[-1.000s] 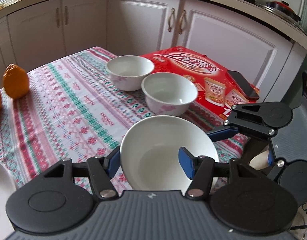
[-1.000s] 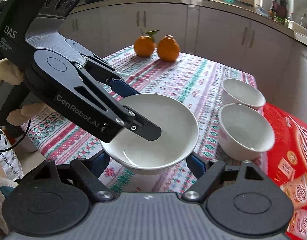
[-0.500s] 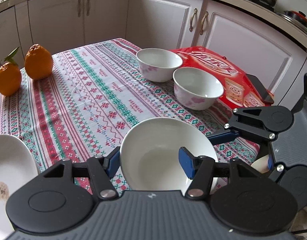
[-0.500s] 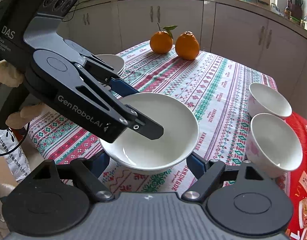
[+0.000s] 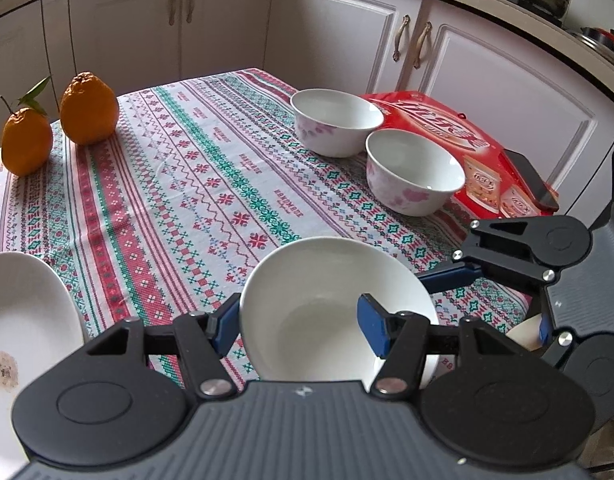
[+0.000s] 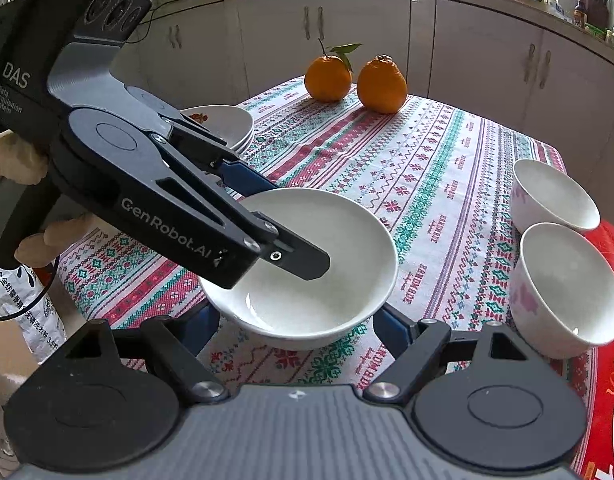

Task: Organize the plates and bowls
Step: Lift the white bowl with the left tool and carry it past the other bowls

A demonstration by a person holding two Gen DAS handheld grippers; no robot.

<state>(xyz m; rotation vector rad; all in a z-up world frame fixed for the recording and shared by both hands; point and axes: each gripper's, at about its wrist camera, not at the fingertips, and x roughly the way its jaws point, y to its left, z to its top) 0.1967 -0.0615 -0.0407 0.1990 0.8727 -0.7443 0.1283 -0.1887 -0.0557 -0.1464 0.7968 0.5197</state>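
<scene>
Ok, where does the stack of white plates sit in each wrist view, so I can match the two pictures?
Left wrist: stack of white plates at the lower left edge, cropped, only the top plate with a brown stain showing.
Right wrist: stack of white plates upper left of centre, partly behind the left gripper.
Shared landmark: the two oranges at the table's far end.

Two oranges, patterned tablecloth, red box, perhaps a phone
</scene>
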